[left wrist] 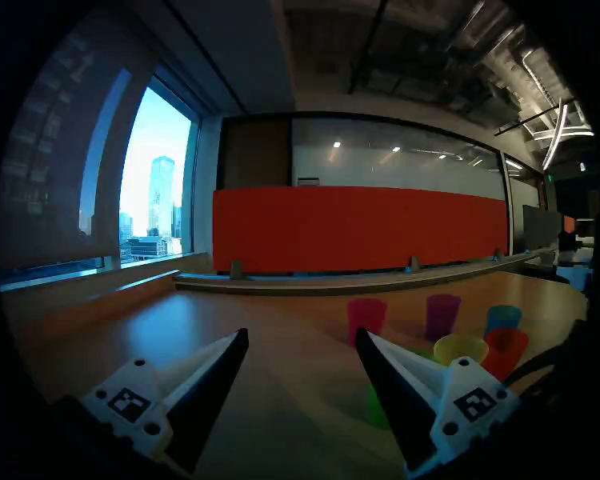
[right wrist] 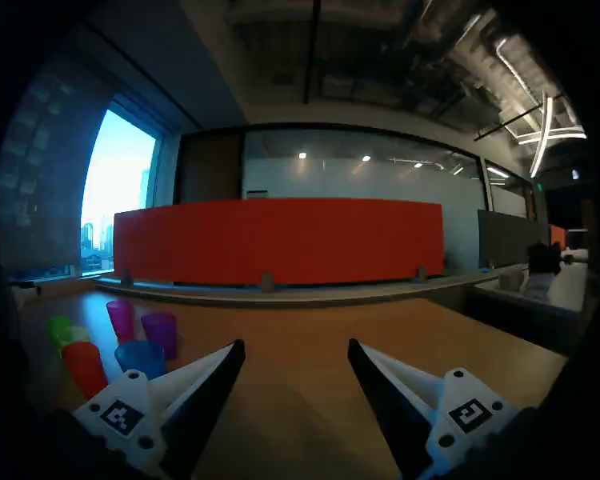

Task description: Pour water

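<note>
Both views low over desk (left wrist: 292, 336), toward shared red partition (left wrist: 356, 228).

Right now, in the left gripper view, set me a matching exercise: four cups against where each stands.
Cups: 1 pink cup; 2 purple cup; 3 yellow cup; 4 green cup.
Places: A middle of far row; B half hidden behind a finger of the left gripper; C left end of far row; D just nearer than the purple cup.
Pairs: 1-C, 2-A, 3-D, 4-B.
</note>
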### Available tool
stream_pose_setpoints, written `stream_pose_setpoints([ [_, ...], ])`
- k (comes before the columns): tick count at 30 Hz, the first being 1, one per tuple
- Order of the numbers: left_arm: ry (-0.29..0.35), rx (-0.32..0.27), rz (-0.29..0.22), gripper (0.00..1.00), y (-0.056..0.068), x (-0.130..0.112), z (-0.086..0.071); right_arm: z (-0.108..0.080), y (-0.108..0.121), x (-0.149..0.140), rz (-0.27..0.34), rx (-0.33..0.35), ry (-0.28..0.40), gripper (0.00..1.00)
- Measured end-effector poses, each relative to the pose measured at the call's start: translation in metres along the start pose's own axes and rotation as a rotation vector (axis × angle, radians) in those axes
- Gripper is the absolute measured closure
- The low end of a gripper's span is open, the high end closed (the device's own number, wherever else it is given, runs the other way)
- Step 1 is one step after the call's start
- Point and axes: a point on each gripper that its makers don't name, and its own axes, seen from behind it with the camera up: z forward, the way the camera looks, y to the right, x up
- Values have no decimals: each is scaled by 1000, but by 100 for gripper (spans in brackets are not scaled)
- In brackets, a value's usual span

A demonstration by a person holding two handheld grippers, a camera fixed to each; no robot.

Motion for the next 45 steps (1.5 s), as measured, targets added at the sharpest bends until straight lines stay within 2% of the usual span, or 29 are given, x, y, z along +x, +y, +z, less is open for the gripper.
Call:
stream_pose_setpoints([
  [45, 0, 0, 0, 1, 0, 0, 0, 1, -3, 2, -7, -5, -4, 0],
])
